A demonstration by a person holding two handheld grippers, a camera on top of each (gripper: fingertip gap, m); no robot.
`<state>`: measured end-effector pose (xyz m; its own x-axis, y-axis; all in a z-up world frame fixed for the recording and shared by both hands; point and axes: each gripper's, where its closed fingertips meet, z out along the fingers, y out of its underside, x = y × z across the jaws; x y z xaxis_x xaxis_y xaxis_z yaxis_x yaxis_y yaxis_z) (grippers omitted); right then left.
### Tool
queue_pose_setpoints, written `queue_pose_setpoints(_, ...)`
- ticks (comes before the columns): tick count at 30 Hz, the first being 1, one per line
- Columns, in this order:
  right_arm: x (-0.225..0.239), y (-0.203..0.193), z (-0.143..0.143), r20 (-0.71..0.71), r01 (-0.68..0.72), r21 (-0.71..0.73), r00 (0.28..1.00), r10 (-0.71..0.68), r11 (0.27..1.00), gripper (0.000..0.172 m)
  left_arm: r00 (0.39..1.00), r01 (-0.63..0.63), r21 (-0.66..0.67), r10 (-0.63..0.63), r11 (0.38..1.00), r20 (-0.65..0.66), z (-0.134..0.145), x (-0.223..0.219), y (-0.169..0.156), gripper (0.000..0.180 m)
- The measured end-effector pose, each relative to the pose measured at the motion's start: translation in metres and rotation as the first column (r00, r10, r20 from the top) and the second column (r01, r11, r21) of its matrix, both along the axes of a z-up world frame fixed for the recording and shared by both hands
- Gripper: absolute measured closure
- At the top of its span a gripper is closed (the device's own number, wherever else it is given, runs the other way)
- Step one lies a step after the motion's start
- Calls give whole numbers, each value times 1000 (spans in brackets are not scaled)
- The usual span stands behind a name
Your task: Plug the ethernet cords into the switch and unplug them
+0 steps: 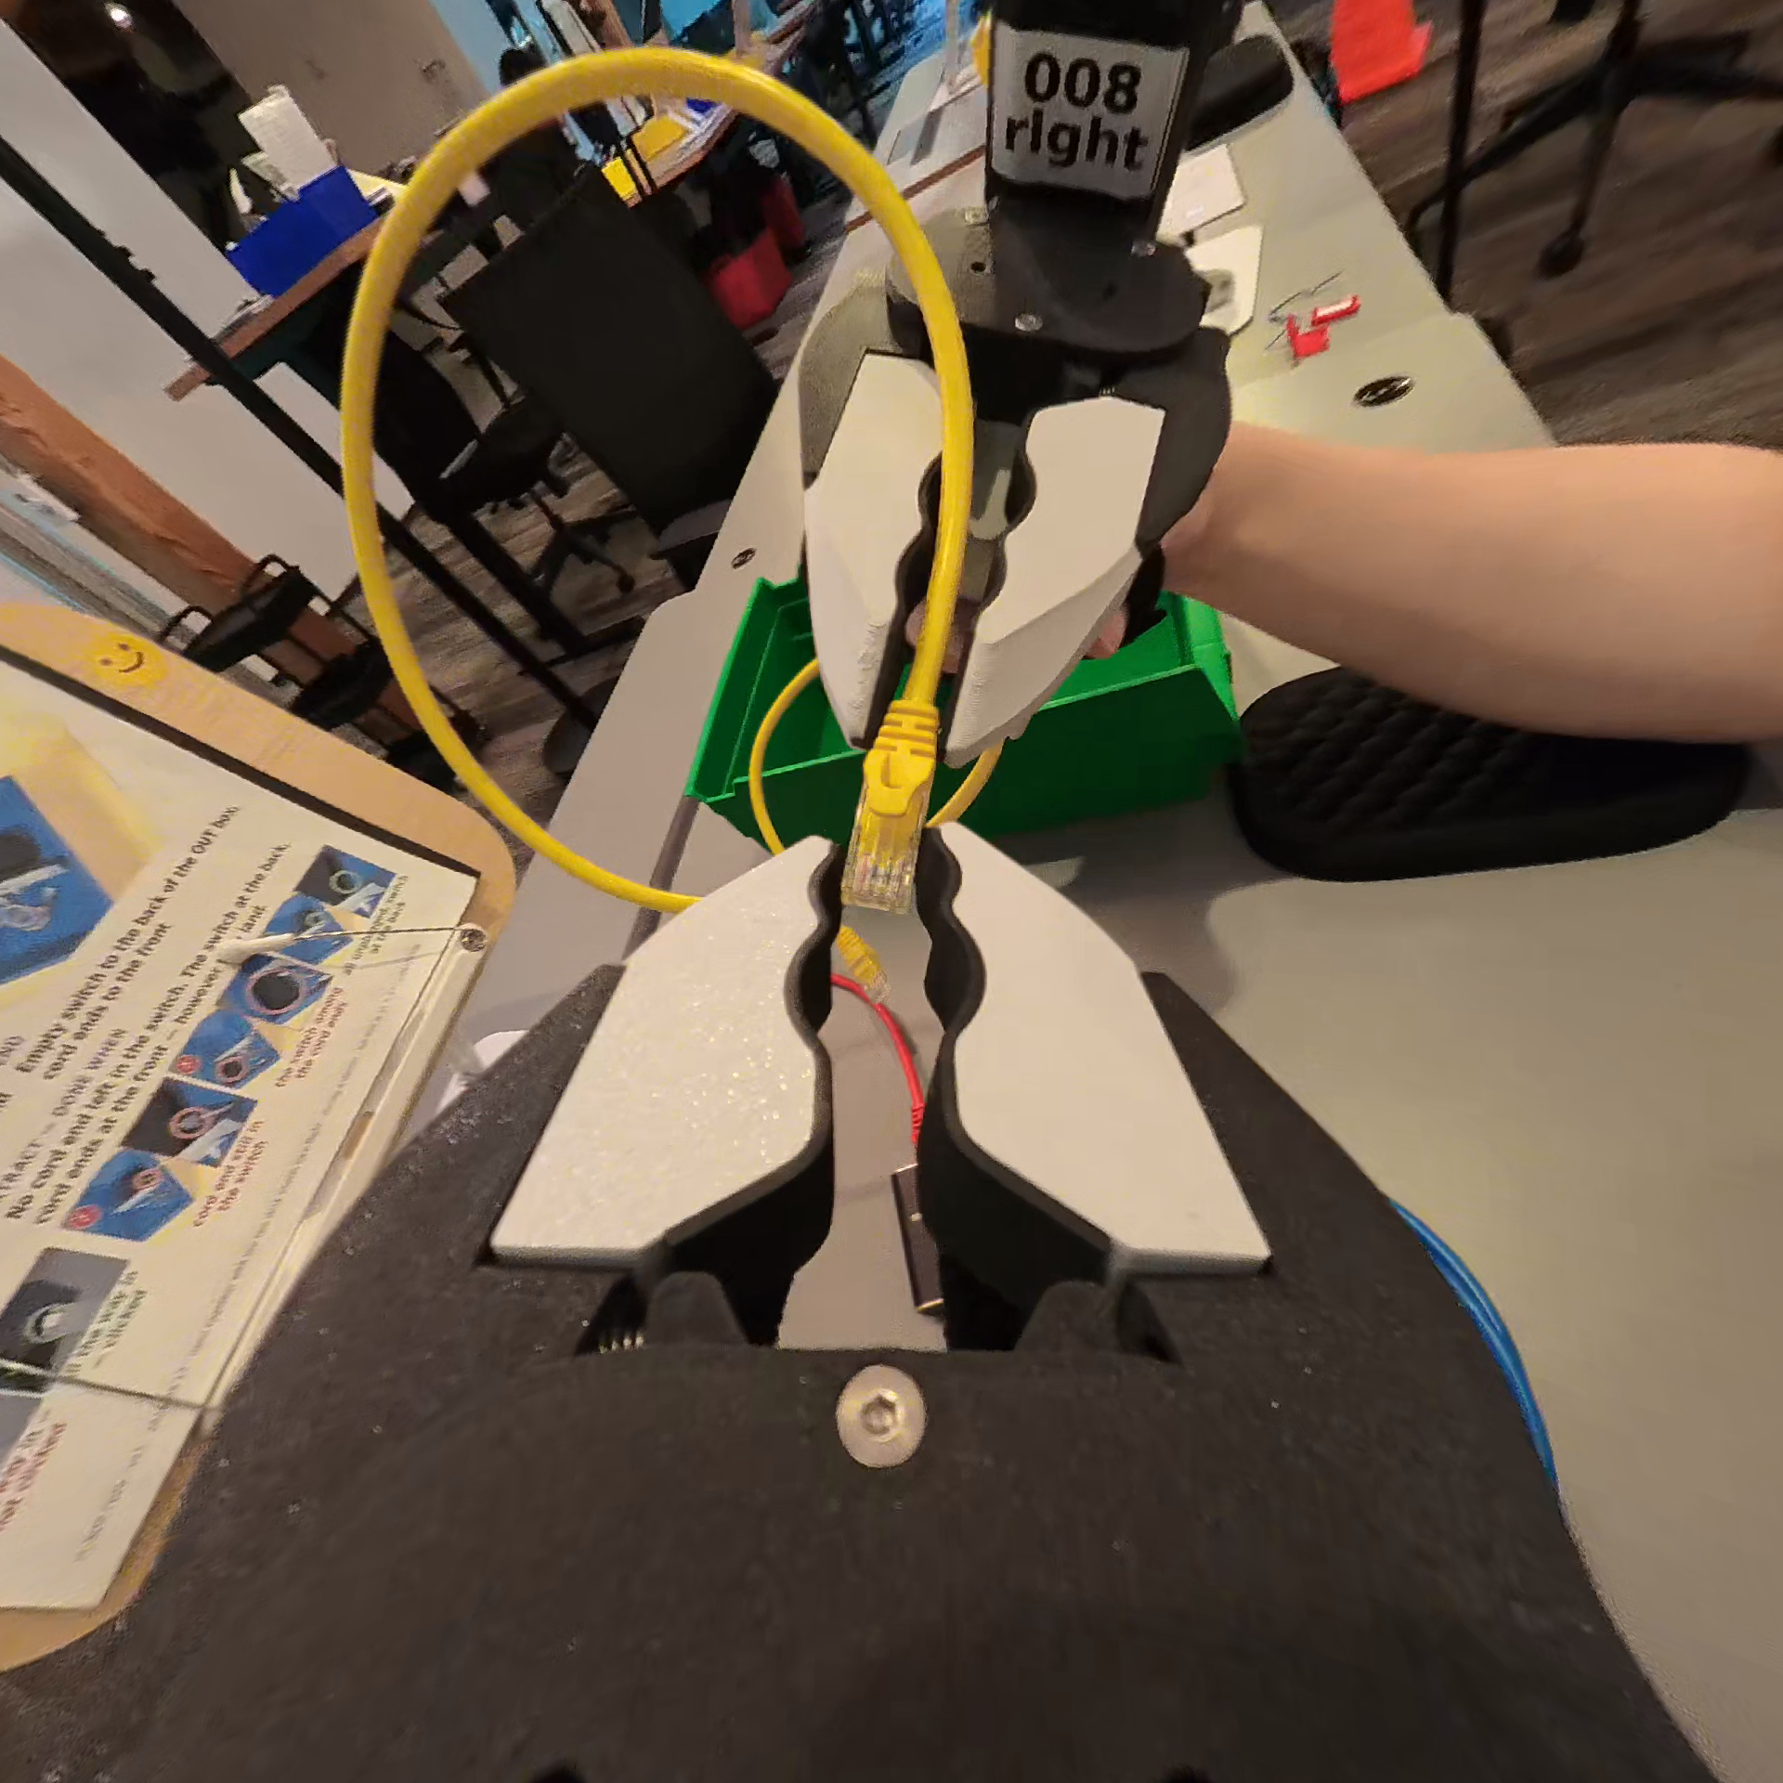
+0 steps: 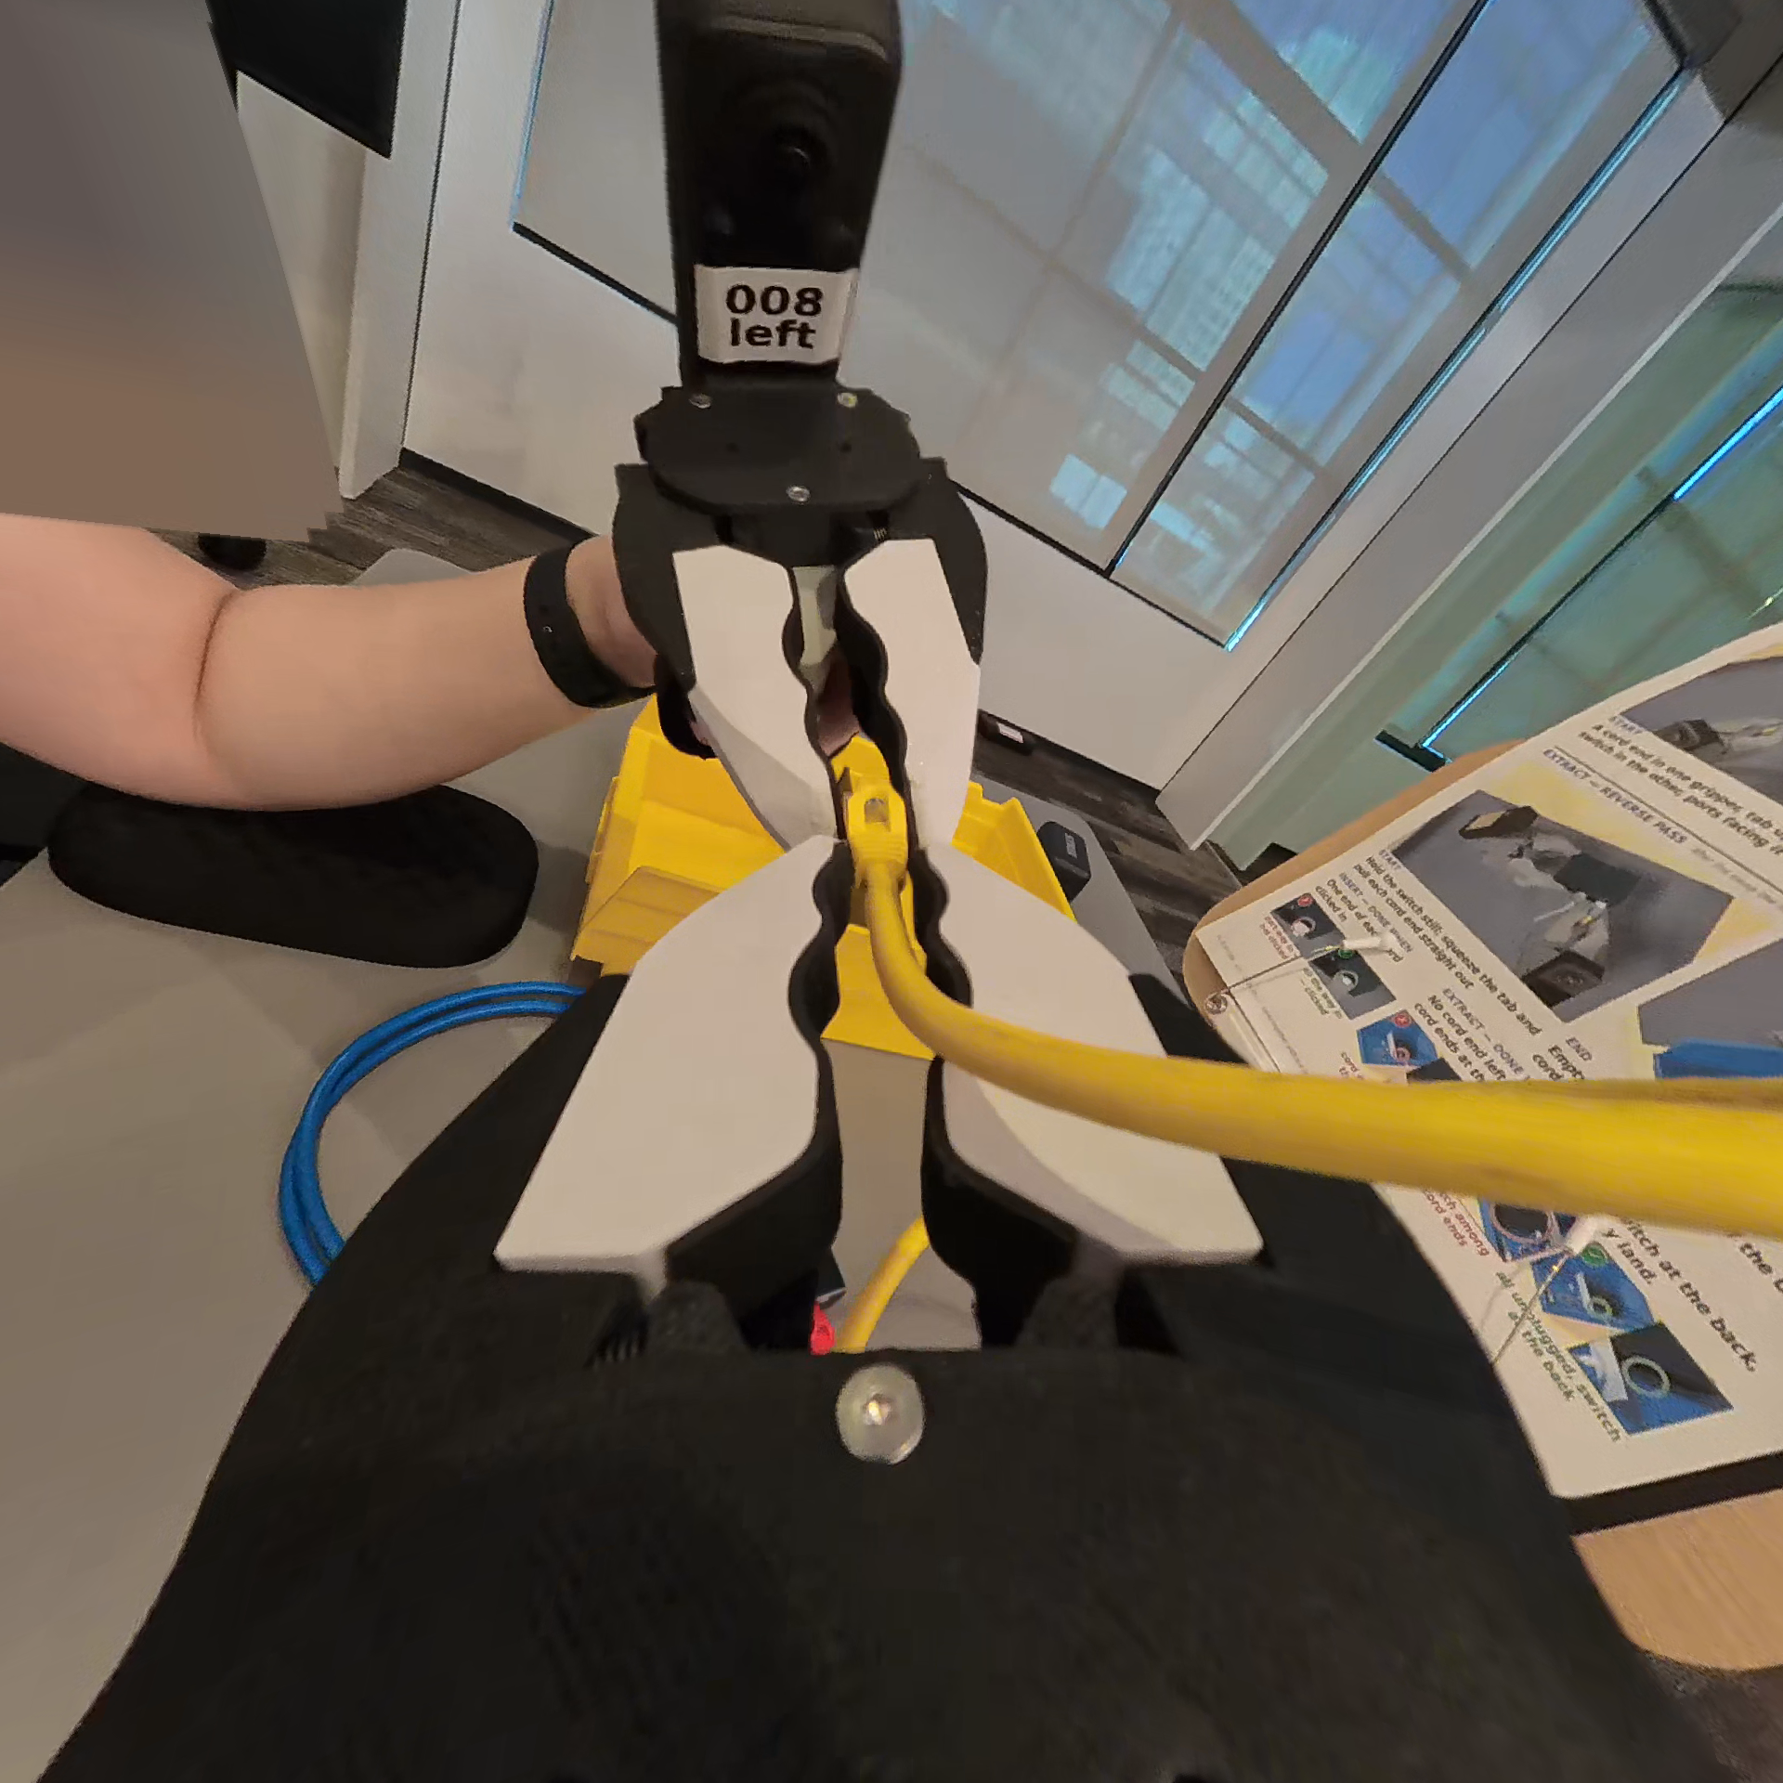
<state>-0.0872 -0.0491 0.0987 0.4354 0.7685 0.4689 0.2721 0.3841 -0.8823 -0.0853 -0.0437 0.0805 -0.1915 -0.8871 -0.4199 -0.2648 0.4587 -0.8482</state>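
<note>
A yellow ethernet cord [image 1: 386, 405] loops up in the air over the grey table [image 1: 1447, 1061]. My left gripper [image 1: 883, 864] is shut on its clear-tipped yellow plug [image 1: 880, 859]. My right gripper [image 1: 912, 748] points at it from the far side, tip to tip, and is shut on the same cord's yellow boot [image 1: 912, 719] just behind the plug. In the right wrist view my right gripper [image 2: 873, 864] holds the cord [image 2: 1254, 1100], and the left gripper [image 2: 868, 820] closes on the plug [image 2: 873, 810]. The cord's other plug [image 1: 864, 960] hangs below.
A green bin [image 1: 1061, 762] and a black wrist pad [image 1: 1447, 772] lie behind. A yellow bin [image 2: 675, 868], a blue cable coil [image 2: 309, 1110] and a dark grey box [image 2: 1066, 854] rest on the table. An instruction sheet on a wooden board [image 1: 193, 1013] stands at the left. A red wire [image 1: 892, 1032] lies below. My two grippers' fingertips are within a few centimetres of each other.
</note>
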Motion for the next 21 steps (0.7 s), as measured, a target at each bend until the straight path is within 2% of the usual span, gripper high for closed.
queue_pose_setpoints(21,-1,6,-6,-37,-13,-135,999,8,991,159,999,-44,56,46,997,-25,-4,0,4,167)
